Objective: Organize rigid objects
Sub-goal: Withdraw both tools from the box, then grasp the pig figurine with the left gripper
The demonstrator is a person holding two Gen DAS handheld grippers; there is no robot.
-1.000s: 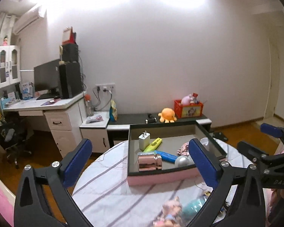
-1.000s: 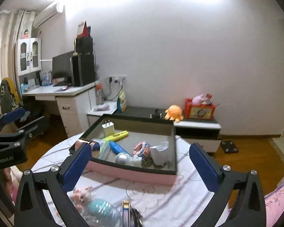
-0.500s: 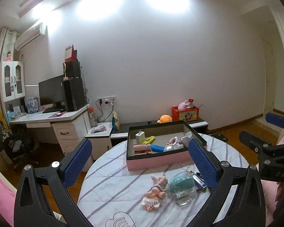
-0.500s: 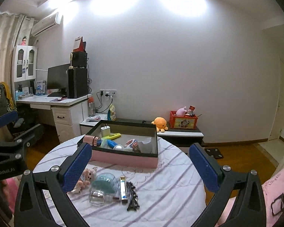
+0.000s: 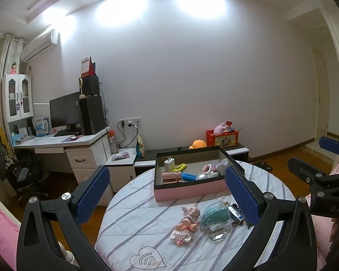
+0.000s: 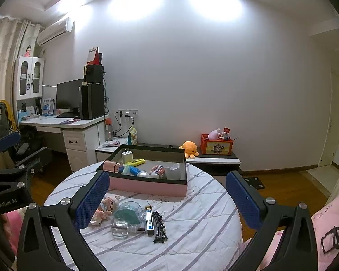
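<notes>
Above the table (image 6: 192, 237), both grippers (image 5: 167, 194) (image 6: 167, 194) gape empty, the left's finger (image 5: 241, 194) partly hiding the case (image 5: 236, 212).

We see the tabletop (image 6: 192, 230) covered in soft quilted cloth, white with matt grey stripes. On it the small bottle (image 6: 122, 227) looks like clear, shiny glass, the doll (image 6: 106, 207) smooth plastic, and the teal case (image 6: 127, 211) glossy, partly see-through plastic. In the tray (image 6: 147, 185), whose pink wall is matt, a rose-gold cylinder (image 6: 112, 166) gleams like polished metal. Our gripper pads (image 6: 91, 199) show rough, dimpled blue rubber on matt black plastic arms. The floor (image 6: 287, 183) is glossy wood.
</notes>
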